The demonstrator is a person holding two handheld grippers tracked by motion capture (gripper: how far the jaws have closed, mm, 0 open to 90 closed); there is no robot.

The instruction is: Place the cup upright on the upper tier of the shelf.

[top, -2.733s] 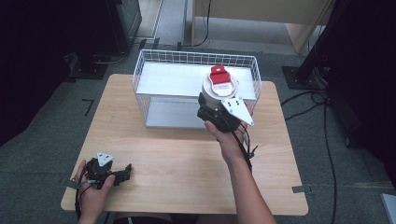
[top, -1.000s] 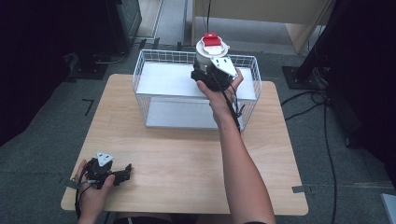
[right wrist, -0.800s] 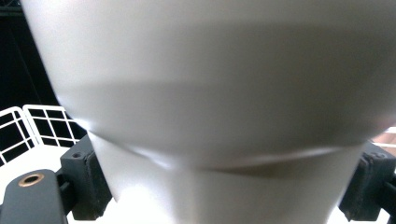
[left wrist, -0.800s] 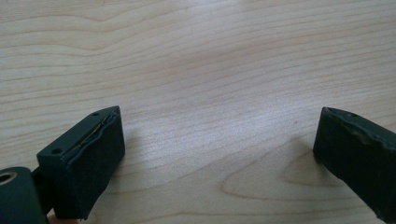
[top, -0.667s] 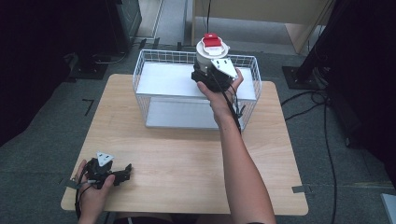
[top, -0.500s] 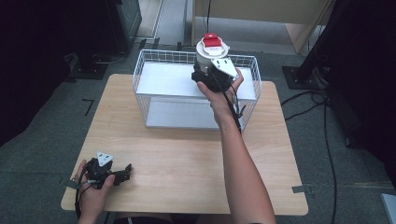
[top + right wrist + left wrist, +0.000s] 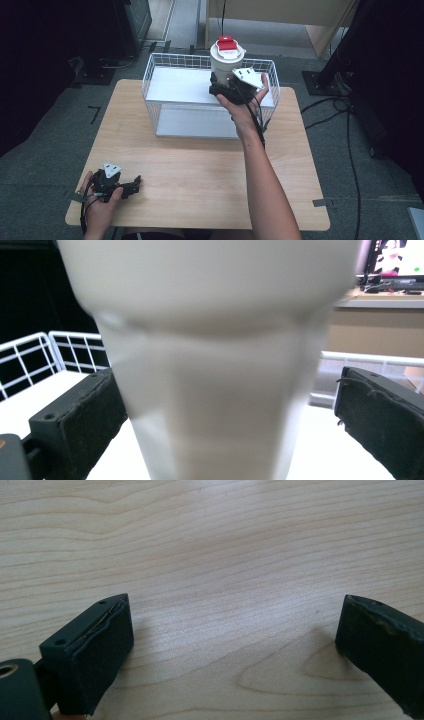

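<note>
Worktop (image 7: 200, 165) of pale wood carries a white wire basket (image 7: 165, 85) at its far side, and I take this basket as my landmark. From the high view, the right tongs (image 7: 220, 82) are held up over the far right part of the basket, and a white cup (image 7: 226, 62) with a red piece on its lid stands upright at them, above the basket rim. The right gripper view adds what the high view cannot give: the cup (image 7: 210, 370) fills the middle, blurred, between the two black jaws, and the jaws stand apart on each side of it with a gap to the right one, so the tongs are spread around the cup rather than pinching it. The left tongs (image 7: 132, 182) lie well apart from the basket, at the near left corner, in the person's left hand (image 7: 97, 210). The left gripper view shows their jaws spread wide over bare wood (image 7: 225, 580), with nothing between them.
</note>
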